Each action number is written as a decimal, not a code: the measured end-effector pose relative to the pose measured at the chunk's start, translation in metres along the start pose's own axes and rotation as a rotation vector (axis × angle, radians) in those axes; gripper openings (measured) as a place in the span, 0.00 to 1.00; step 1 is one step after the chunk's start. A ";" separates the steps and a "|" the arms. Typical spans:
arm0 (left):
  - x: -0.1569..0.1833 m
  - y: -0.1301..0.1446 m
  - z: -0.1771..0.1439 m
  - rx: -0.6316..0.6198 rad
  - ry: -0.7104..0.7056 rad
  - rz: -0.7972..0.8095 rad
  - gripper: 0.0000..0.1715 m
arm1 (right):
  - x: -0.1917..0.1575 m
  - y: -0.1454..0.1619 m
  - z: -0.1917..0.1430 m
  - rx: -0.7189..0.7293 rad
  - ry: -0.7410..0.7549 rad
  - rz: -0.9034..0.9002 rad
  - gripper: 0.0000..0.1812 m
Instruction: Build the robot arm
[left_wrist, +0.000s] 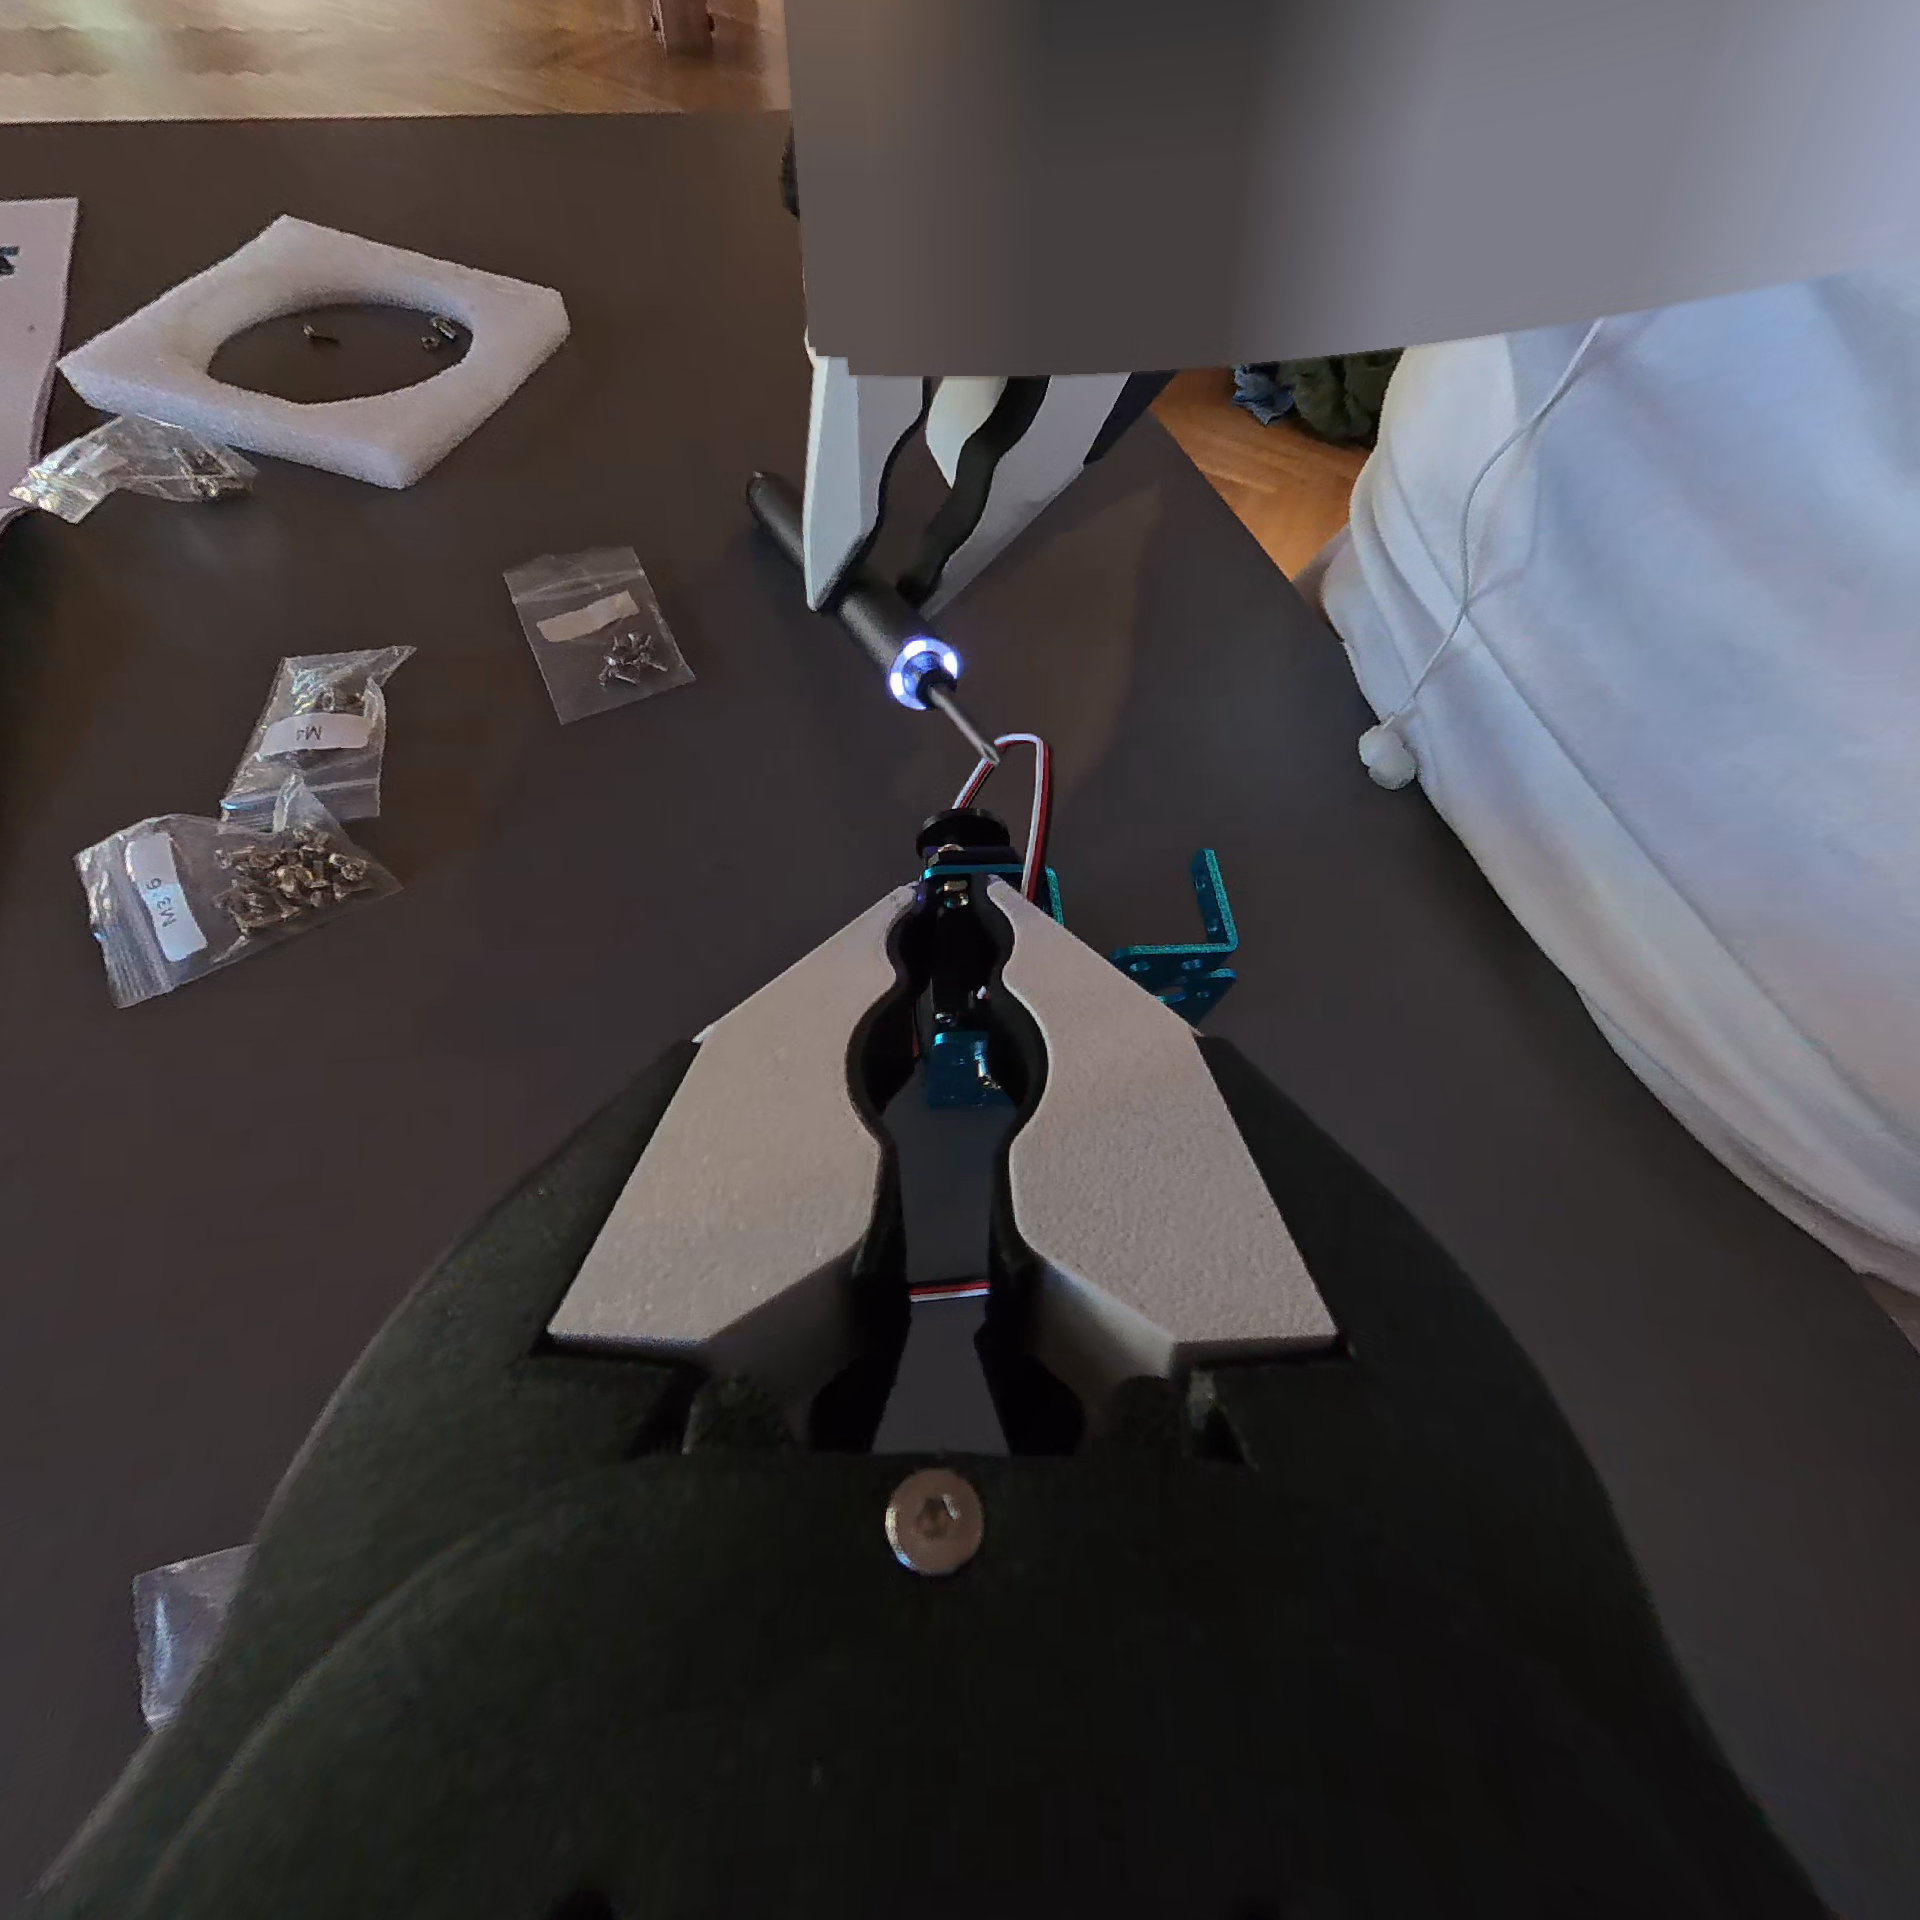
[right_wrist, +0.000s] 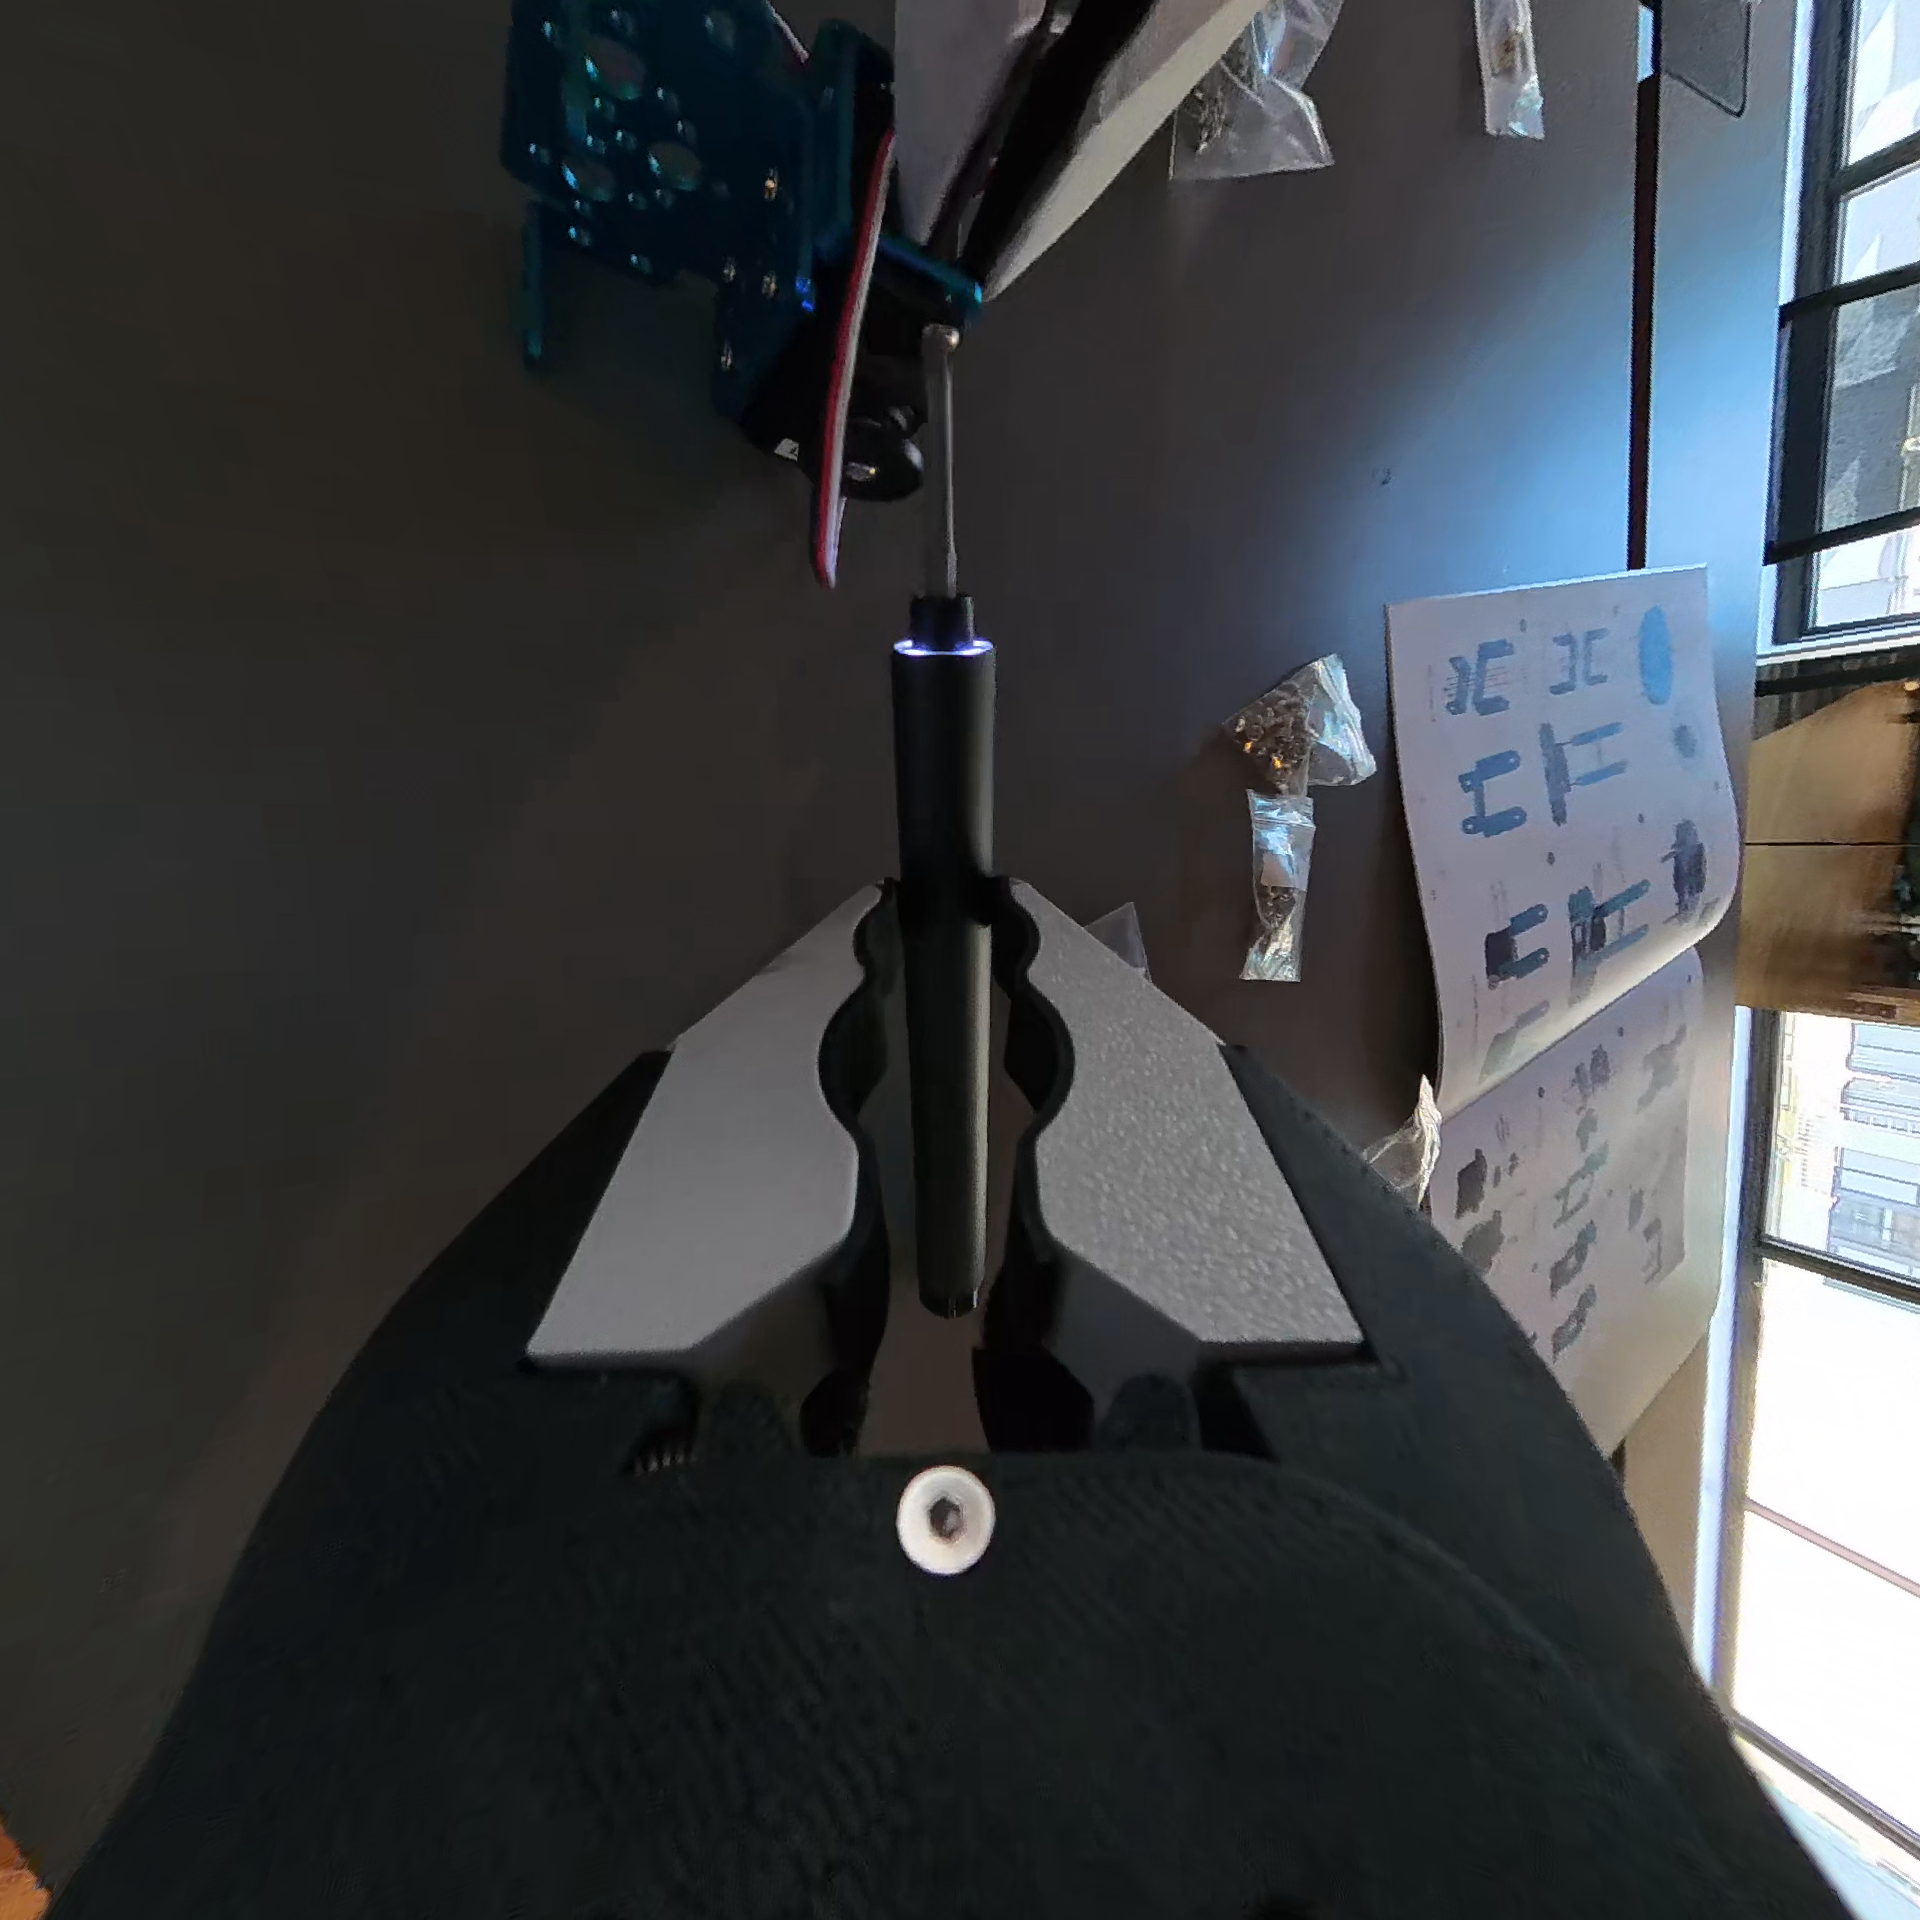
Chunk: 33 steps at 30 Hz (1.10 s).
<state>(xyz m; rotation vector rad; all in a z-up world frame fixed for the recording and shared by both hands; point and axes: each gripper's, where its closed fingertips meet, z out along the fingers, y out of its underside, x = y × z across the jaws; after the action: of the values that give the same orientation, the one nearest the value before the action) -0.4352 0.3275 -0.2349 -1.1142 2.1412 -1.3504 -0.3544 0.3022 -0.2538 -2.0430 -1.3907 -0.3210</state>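
My left gripper (left_wrist: 948, 902) clamps the blue servo bracket (left_wrist: 961, 1070) above the tabletop (left_wrist: 520, 1143); right gripper (right_wrist: 940, 896) is closed on the electric screwdriver (right_wrist: 943, 935) — bit seated on the screw (right_wrist: 940, 335). Driving step, I reckon — needs steady axial pressure.

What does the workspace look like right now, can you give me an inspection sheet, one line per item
Surface: dark table, matte.
Job's things: blue bracket assembly with a black servo; black electric screwdriver, ring light on, bit at a screw.
Clutter: screw bags, white foam frame, instruction sheets.
Grippers: left gripper shut on the assembly; right gripper shut on the screwdriver.
Cables: red-white-black servo wire looping over the assembly.
Surroundings: wooden floor, windows, person in white at the table edge.
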 end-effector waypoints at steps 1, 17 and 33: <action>0.000 0.000 0.000 0.002 -0.004 0.005 0.04 | 0.000 0.000 0.000 -0.004 -0.004 0.004 0.09; -0.002 -0.002 0.003 0.031 -0.042 0.033 0.03 | -0.008 0.007 0.002 -0.176 -0.074 0.049 0.09; -0.006 -0.005 0.008 0.009 -0.088 0.014 0.03 | -0.006 0.012 0.003 -0.257 -0.074 0.053 0.09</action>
<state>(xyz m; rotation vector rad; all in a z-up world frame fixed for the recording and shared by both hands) -0.4238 0.3267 -0.2346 -1.1319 2.0751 -1.2797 -0.3470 0.2969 -0.2637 -2.3171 -1.3963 -0.4228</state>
